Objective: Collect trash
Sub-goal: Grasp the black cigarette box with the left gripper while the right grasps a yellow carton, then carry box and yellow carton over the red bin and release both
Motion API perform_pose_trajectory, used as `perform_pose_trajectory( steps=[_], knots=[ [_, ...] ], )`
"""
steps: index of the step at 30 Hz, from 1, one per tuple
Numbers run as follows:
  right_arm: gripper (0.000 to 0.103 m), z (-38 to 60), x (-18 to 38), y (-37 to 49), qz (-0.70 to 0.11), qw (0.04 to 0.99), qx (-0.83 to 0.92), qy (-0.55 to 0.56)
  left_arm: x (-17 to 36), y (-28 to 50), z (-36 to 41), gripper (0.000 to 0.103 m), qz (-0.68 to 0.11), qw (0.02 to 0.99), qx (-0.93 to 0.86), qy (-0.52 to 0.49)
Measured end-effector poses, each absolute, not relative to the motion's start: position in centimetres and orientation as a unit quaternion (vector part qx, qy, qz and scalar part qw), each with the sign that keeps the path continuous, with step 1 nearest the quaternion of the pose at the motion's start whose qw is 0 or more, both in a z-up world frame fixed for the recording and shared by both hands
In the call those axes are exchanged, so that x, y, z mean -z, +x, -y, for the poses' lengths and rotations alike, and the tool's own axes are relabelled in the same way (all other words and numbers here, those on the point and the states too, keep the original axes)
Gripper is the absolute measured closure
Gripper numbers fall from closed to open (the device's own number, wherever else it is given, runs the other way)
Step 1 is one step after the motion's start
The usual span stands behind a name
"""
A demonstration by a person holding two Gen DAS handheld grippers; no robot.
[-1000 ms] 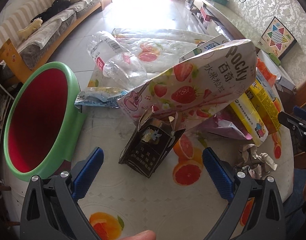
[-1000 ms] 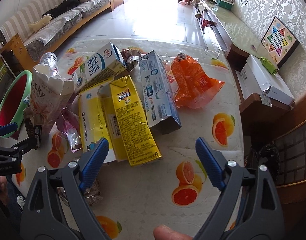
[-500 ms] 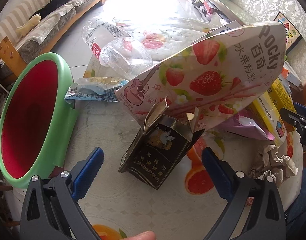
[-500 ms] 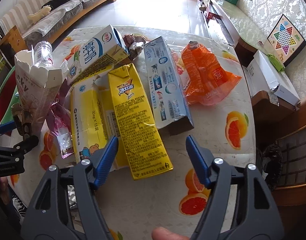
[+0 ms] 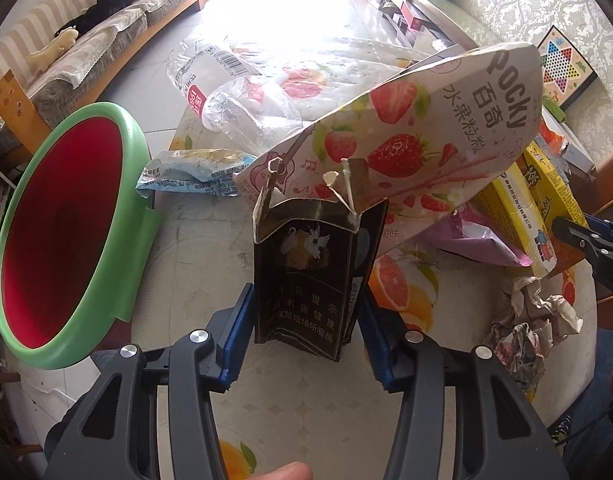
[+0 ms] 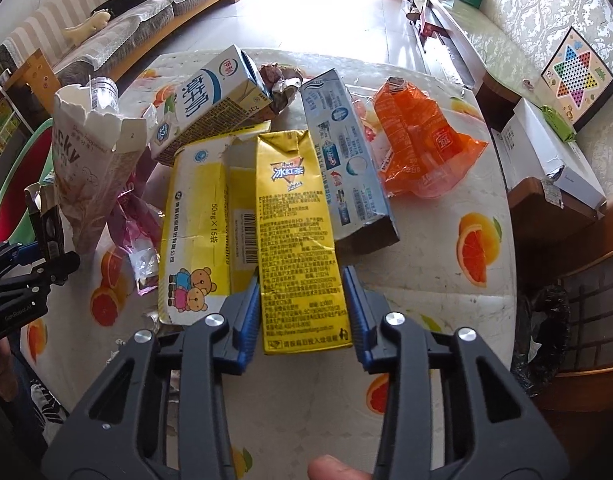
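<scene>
My left gripper (image 5: 304, 312) is shut on a dark, opened cigarette pack (image 5: 306, 276), its blue pads pressing both sides. A green bin with a red inside (image 5: 58, 232) stands just left of the table. My right gripper (image 6: 302, 308) is shut on a yellow iced-tea carton (image 6: 294, 232) that lies flat on the table. The Pocky strawberry box (image 5: 406, 148) leans behind the cigarette pack; it also shows in the right wrist view (image 6: 90, 160).
On the fruit-print table (image 6: 446, 272) lie a crushed plastic bottle (image 5: 234, 100), a blue wrapper (image 5: 190, 172), crumpled paper (image 5: 526, 328), a yellow medicine box (image 6: 194, 232), a milk carton (image 6: 210, 100), a toothpaste box (image 6: 346, 156) and an orange bag (image 6: 422, 148).
Both grippers have moved forward and closed: the left on the cigarette pack, the right on the yellow carton. Both were open before.
</scene>
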State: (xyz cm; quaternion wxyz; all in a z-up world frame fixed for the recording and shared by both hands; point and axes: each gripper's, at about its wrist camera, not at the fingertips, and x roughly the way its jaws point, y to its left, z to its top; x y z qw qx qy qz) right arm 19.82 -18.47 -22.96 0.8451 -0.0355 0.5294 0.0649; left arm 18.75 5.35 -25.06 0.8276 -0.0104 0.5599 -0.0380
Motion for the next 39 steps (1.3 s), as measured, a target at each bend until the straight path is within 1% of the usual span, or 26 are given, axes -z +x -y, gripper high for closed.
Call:
perform_pose_trajectory(
  steps=[12, 19, 29, 39],
  knots=[
    [0.067, 18.8, 19.1, 17.4, -0.496, 0.866, -0.065, -0.026, 22.0, 15.1, -6.0, 0.056, -0.536, 0.843, 0.044, -0.027],
    [0.067, 18.2, 16.3, 15.7, -0.466, 0.881, -0.069, -0.03, 19.1, 13.4, -6.1, 0.056, -0.508, 0.859, 0.05, -0.038],
    [0.067, 17.3, 11.6, 14.8, -0.417, 0.906, -0.069, -0.031, 14.7, 13.6, -7.0, 0.056, -0.461, 0.885, 0.047, -0.042],
    [0.067, 14.2, 10.2, 15.7, -0.404, 0.91, -0.088, -0.037, 12.6, 14.3, -9.6, 0.056, -0.441, 0.896, 0.02, -0.048]
  ],
)
